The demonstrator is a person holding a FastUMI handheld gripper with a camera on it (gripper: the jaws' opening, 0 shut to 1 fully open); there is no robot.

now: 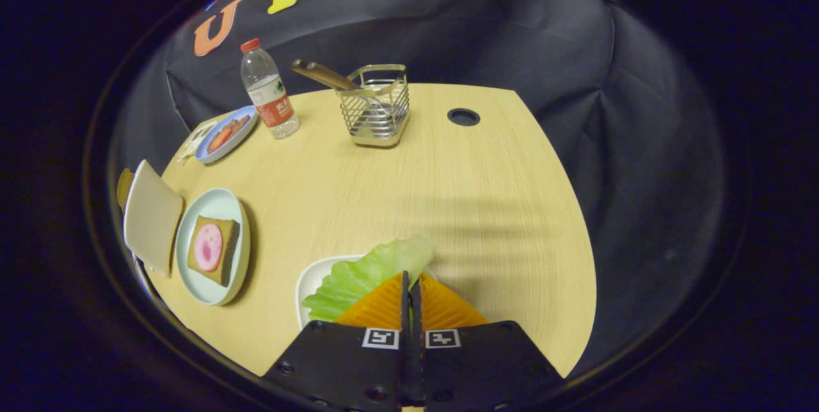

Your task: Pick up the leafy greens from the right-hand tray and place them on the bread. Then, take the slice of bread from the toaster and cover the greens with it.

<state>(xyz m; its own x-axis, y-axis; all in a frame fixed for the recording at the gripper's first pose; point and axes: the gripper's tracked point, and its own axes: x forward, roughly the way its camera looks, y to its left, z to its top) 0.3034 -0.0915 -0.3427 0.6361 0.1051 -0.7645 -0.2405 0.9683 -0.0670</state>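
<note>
My gripper [409,281] has its fingers closed together on the light green leafy greens [365,274], which spread out to the left of and beyond the fingertips, over a white tray [310,287]. Farther left, a pale blue plate [221,204] carries a brown slice of bread [224,258] topped with a pink round slice [208,247]. Left of that plate a pale slice of bread [150,217] stands up from the toaster, whose body is mostly hidden.
At the back of the round wooden table [486,207] stand a wire utensil basket [376,108] with a wooden handle in it, a water bottle [269,89] and a blue dish [225,134] of food. A cable hole [463,117] lies back right.
</note>
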